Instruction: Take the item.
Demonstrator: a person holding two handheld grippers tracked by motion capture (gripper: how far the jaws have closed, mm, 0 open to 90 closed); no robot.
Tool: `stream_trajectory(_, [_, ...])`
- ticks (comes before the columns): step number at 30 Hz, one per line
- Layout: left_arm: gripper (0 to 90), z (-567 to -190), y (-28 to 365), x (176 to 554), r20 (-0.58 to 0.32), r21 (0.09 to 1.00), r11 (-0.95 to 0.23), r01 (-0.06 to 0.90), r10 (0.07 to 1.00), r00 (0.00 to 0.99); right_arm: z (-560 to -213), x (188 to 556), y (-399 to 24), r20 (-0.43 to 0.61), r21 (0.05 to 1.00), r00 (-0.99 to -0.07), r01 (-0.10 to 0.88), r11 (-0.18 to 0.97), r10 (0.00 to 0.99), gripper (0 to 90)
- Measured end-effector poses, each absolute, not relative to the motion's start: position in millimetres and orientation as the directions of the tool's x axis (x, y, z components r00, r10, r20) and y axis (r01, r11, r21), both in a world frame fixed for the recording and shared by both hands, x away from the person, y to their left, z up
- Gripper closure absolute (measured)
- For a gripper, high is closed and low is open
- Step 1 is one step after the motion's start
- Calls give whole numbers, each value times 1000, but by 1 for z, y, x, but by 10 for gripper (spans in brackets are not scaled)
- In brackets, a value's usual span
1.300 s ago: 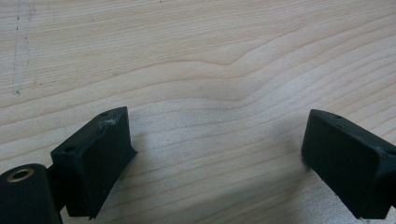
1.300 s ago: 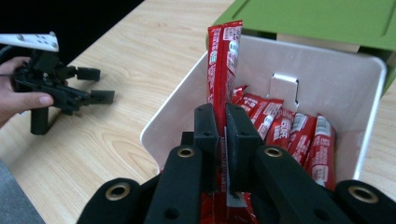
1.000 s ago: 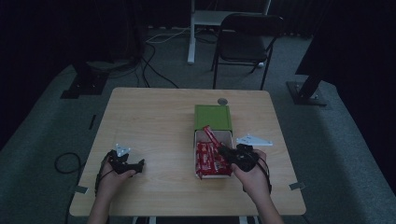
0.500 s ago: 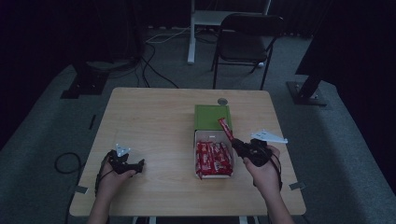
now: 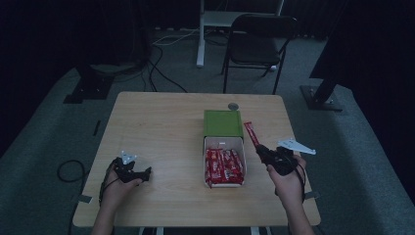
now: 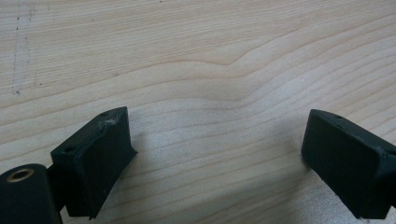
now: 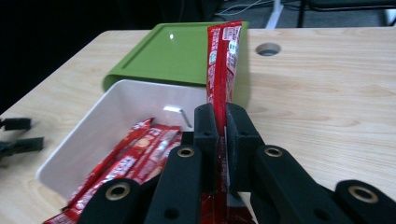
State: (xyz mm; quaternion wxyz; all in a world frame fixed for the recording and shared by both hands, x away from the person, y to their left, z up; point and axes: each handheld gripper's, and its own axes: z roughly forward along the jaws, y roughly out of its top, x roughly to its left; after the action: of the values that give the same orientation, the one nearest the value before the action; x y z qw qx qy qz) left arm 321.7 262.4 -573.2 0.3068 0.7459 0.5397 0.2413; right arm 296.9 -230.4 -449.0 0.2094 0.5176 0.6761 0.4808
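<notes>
Red snack stick [image 7: 223, 60] clamped in the right gripper [image 7: 217, 135], right of the box.

In the high view the stick [image 5: 250, 133] stands lower right of centre, just beside the white box [image 5: 241, 147] of matching red packets [image 5: 223, 166], with the green lid [image 5: 223, 122] above it. The left gripper [image 5: 139, 174], lower left, rests on the worktop [image 5: 161, 127], jaws wide apart and gripping nothing.

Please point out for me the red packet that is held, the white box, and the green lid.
red packet [image 7: 223, 60], right gripper view, upper printed part above the jaws
white box [image 7: 116, 109], right gripper view, bare inner wall
green lid [image 5: 222, 122], high view, middle of its top
</notes>
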Motion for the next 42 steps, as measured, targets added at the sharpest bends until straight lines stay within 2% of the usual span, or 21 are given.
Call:
stream_trajectory(31, [95,-573,262,322,27,719,-227,658,954,299,-507,290,-323,225,849,-78,505,-156,971,844])
stream_trajectory(42, [96,-573,262,322,27,718,-227,658,954,299,-537,289,-341,235,818,-23,546,-184,972,844])
